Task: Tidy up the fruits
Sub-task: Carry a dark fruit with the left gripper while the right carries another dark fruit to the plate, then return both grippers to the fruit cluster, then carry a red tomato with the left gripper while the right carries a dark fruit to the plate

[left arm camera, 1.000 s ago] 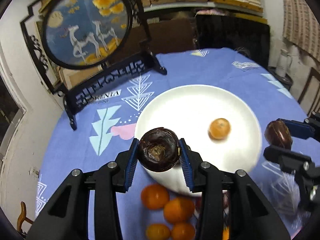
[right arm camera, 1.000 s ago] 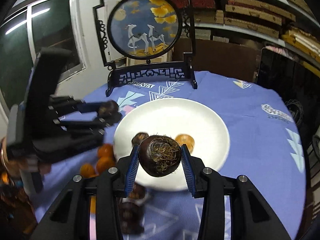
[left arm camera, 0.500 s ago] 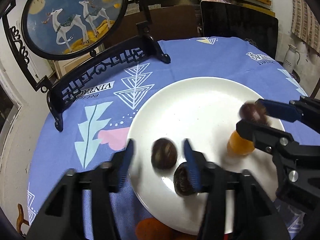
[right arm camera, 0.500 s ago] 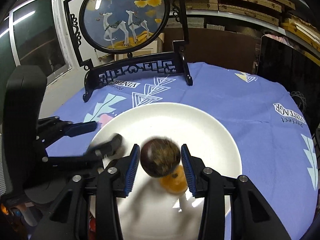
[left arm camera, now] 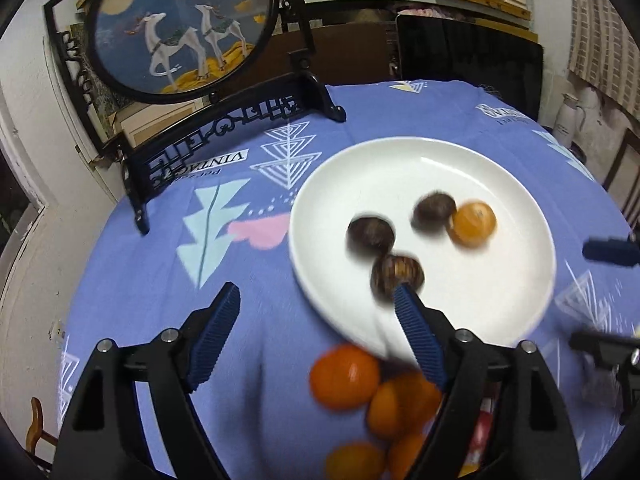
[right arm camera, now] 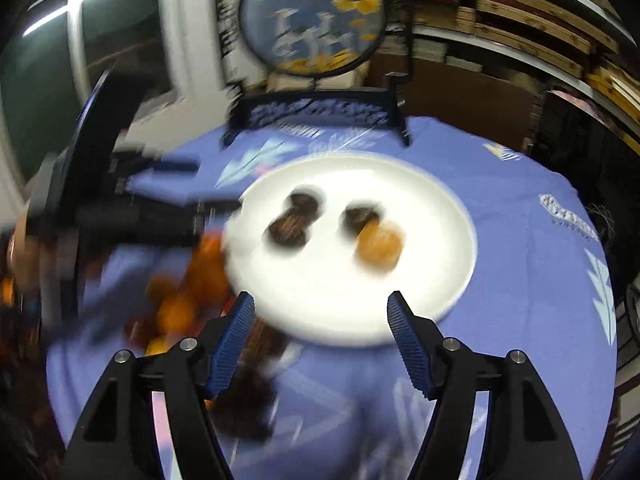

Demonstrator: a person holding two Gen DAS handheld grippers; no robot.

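- The desk (left arm camera: 132,280) fills both views, covered by a blue printed cloth, with a round deer picture on a black carved stand (left arm camera: 180,28) at its far edge.
- The white plate (left arm camera: 500,184) sits in the middle of the desk, and it carries four fruits.
- Left gripper (left arm camera: 316,294) hangs over the near rim of the plate, fingers (left arm camera: 218,330) spreading apart and released, nothing between them.
- Right gripper (right arm camera: 320,300) hovers over the plate's near edge too, fingers (right arm camera: 234,336) parting, gap empty.
- A pile of tangerines (left arm camera: 346,376) lies on the cloth just beside the plate's near rim, partly behind the left gripper.
- On the plate, one tangerine (left arm camera: 472,224) touches a dark brown fruit (left arm camera: 434,210).
- Two more brown fruits sit close by: one (left arm camera: 370,236) toward the plate's left, one (left arm camera: 396,276) right at the tip of the left gripper's right finger; whether they touch is blurred.
- In the right wrist view everything smears with motion; some dark shapes (right arm camera: 248,396) lie on the cloth below the plate, too blurred to tell.
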